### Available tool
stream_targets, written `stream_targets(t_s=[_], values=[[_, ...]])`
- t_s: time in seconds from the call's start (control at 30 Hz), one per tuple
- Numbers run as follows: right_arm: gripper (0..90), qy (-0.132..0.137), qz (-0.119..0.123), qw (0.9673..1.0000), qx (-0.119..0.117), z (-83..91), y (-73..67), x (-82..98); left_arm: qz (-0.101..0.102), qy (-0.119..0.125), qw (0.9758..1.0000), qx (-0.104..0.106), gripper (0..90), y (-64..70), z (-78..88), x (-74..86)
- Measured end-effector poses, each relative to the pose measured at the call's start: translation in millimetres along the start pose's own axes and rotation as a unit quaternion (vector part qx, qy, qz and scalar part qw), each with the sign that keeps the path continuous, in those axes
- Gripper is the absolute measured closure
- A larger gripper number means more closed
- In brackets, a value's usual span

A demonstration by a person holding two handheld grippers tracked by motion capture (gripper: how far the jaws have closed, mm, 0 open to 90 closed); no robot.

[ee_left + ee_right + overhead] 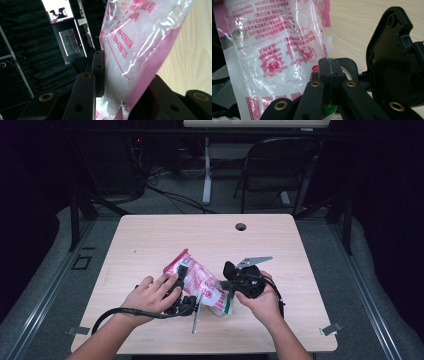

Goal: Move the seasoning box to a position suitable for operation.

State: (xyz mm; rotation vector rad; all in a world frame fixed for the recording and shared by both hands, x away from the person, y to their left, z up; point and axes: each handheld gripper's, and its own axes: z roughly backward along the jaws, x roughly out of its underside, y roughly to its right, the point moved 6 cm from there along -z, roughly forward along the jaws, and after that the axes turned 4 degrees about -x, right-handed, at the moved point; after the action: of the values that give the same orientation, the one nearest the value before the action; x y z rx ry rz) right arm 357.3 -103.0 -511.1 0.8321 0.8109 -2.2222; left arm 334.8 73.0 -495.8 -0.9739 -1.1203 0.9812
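- A clear plastic bag with pink edges and red printing, packed with white grains [200, 282], is held over the near middle of the pale wooden table [150, 240], tilted, its pink top toward the far left and its green-marked bottom toward the near right.
- The left gripper [181, 279] has the bag between its two black jaws near the upper end; in the left gripper view the fingers [98, 72] press on either face of the bulging bag [130, 50], clamped on it.
- The right gripper [227, 285] meets the bag's lower end; in the right gripper view its jaws stand together, pads touching, with a thin edge of the bag [274, 50] pinched at their tips.
- Each gripper sits in one of the person's hands, forearms coming in from the near edge.
- A thin metal rod [196, 312] leans down to the table just below the bag.
- A round cable hole [241, 226] lies near the table's far edge.
- Behind the table stands a dark folding chair [280, 170] on grey floor.
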Motion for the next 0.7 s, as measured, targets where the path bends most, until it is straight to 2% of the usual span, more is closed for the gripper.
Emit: stream_targets(t_s=[0.33, 0.43, 0.7], values=[[90.0, 0.002, -0.001, 1.0, 0.0, 0.0, -0.1, -0.1, -0.009, 0.002, 1.0, -0.001, 74.5, -1.4, -0.1, -0.5], [90.0, 0.005, -0.004, 1.0, 0.002, -0.3, -0.3, -0.3, -0.01, 0.0, 0.9999, 0.005, 74.6, -1.5, 0.2, -0.3], [90.0, 0.003, -0.001, 1.0, 0.001, 1.0, -0.1, -0.4, -0.016, 0.003, 0.9999, 0.002, 74.7, -4.1, 0.0, -0.6]])
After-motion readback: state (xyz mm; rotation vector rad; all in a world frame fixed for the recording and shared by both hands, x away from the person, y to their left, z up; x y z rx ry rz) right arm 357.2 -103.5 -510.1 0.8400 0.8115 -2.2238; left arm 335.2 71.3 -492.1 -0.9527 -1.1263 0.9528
